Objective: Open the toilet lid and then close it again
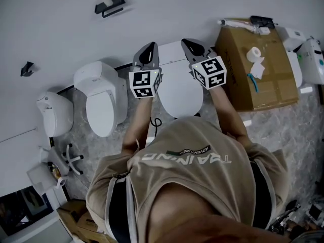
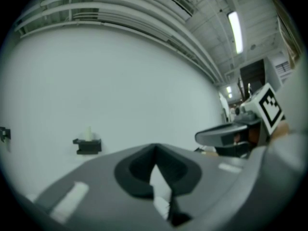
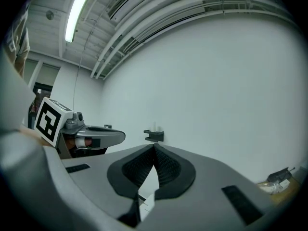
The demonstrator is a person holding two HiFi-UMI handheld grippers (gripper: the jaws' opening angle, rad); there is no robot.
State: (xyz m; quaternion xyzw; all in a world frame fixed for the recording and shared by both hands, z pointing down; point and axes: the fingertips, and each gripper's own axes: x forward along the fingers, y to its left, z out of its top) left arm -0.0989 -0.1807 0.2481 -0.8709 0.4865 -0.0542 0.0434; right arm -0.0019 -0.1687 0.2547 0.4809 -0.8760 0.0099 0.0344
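The white toilet (image 1: 178,89) stands against the wall, straight ahead of the person, with its lid lying down over the bowl. Both grippers are held side by side above its back part, jaws pointing at the wall. My left gripper (image 1: 146,52) is shut with nothing in it, its tips meeting in the left gripper view (image 2: 155,151). Shut and empty too is my right gripper (image 1: 195,46), whose tips meet in the right gripper view (image 3: 154,148). Neither touches the lid.
Two more white toilets (image 1: 101,99) (image 1: 53,113) stand to the left. A cardboard box (image 1: 238,80) with a paper roll (image 1: 253,53) sits on the right. A black shelf (image 1: 109,5) hangs on the wall, also showing as a shelf (image 2: 87,145) in the left gripper view.
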